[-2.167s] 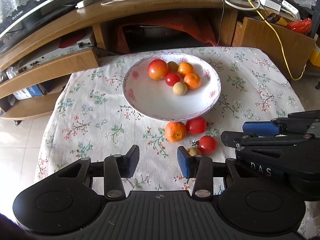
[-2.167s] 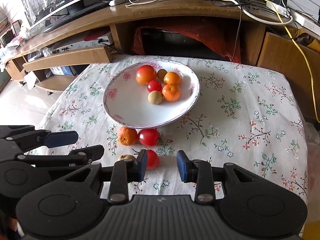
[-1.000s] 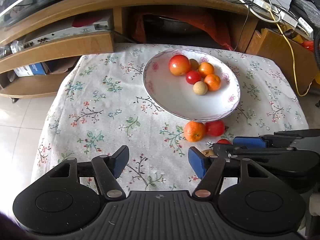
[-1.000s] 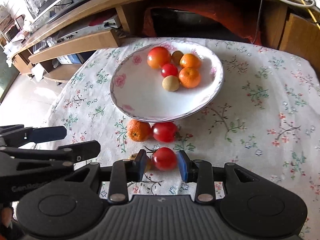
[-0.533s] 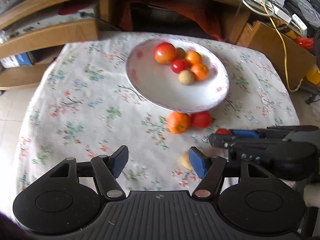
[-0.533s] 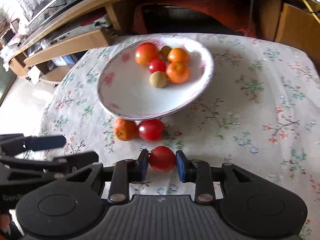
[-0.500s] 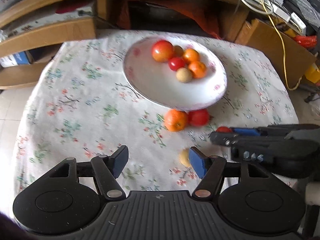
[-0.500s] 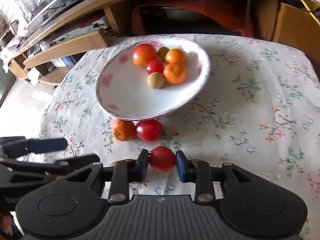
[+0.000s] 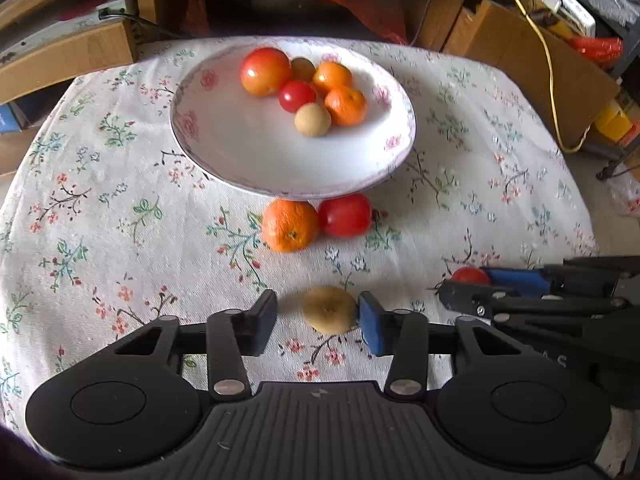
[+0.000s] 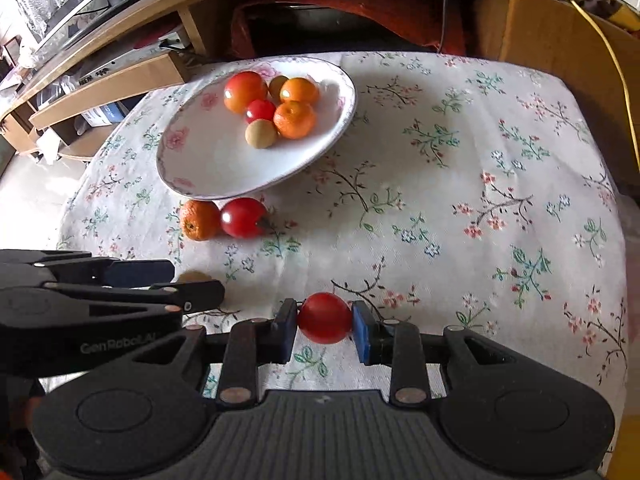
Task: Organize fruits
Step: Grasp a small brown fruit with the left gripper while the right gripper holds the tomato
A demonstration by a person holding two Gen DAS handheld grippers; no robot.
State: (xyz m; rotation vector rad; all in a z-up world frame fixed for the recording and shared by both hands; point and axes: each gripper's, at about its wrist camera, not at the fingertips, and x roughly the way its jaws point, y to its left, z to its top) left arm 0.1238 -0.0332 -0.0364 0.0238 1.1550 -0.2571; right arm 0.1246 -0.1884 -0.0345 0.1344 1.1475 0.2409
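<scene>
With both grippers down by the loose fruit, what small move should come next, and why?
Probably let the left gripper, its jaws closing, finish pinching the brown fruit: its right pad touches, a gap remains on the left. The right gripper already clamps a red tomato.

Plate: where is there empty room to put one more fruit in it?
The plate is bare across its near and left side, in front of the tan fruit. Its far right side is crowded: the fruits there sit bunched together around the cherry tomato.
</scene>
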